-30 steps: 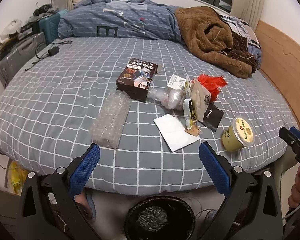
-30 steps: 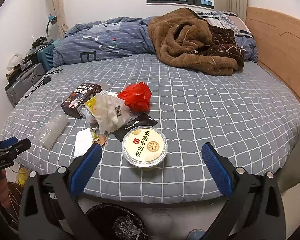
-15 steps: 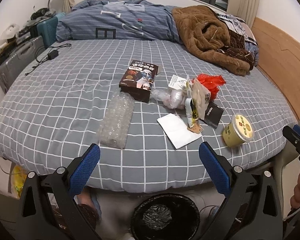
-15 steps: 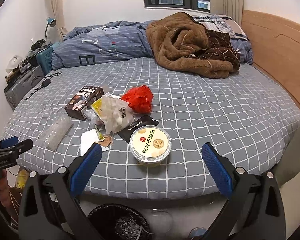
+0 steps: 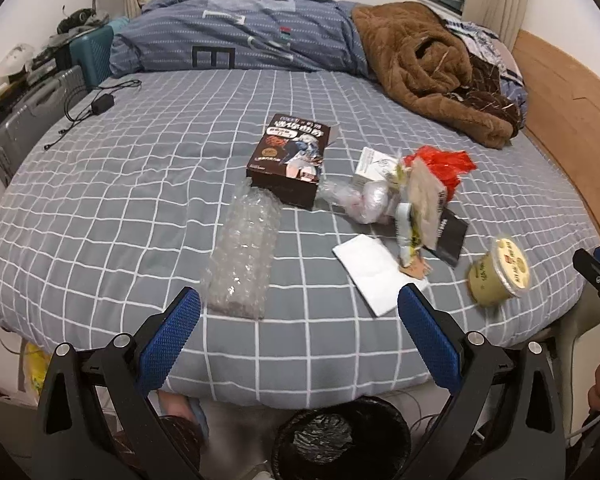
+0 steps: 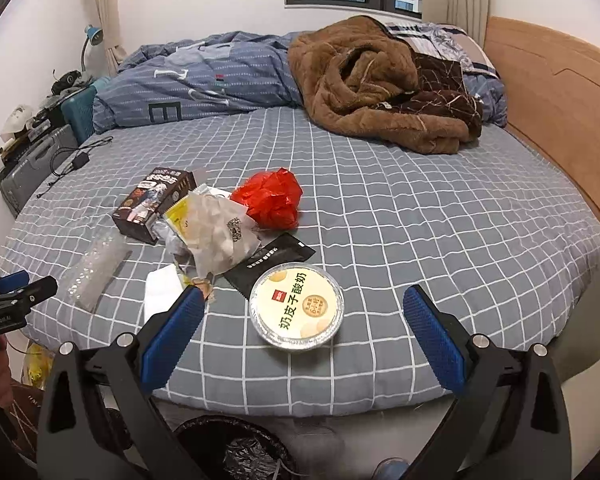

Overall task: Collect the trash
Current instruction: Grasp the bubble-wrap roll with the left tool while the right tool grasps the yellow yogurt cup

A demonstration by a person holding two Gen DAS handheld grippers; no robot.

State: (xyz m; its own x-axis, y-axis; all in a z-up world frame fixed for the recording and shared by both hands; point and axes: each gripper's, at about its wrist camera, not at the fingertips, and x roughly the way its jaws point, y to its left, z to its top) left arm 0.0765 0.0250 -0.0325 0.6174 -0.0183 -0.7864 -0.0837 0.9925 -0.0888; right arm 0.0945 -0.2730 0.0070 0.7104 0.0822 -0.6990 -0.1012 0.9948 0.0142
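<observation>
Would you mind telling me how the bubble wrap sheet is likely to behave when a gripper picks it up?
The bubble wrap looks thin and crumpled, so probably floppy and light. Its clear plastic may slip between the pads.

black frames with silver screws carry blue textured fingers [image 5: 168, 344].

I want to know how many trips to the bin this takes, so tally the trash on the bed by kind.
Cardboard boxes: 2, dark brown printed box, small white box
Plastic wrap and bags: 4, clear bubble wrap, red bag, crumpled clear bag, whitish snack bag
Black flat sachet: 1
White paper napkin: 1
Round yogurt cup: 1
Total: 9
</observation>
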